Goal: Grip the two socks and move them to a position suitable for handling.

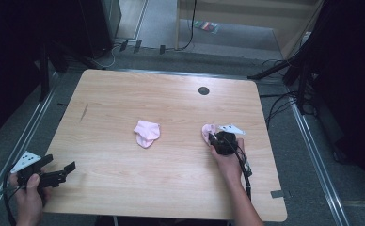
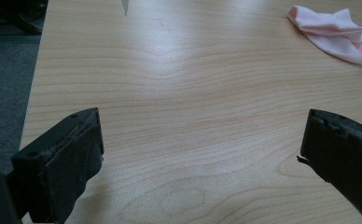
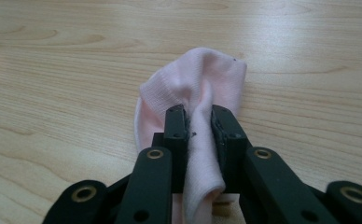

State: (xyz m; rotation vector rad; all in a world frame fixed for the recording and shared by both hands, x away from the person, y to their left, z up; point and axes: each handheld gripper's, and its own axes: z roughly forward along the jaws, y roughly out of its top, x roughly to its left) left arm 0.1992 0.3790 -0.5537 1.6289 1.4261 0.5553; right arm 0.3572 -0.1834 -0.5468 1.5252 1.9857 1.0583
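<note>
The right tongs (image 3: 199,122) are clamped on a fold of the pink sock (image 3: 195,88), which lies on the surface (image 1: 171,183) at about 3 o'clock from its centre. So the grasp seems made, but the sock is not yet lifted. The second pink sock (image 1: 146,133) rests near the centre, untouched and well apart from the first. The left tongs (image 1: 64,172) wait at 8 o'clock, their jaws wide apart and empty. Bringing the two socks together probably remains.
</note>
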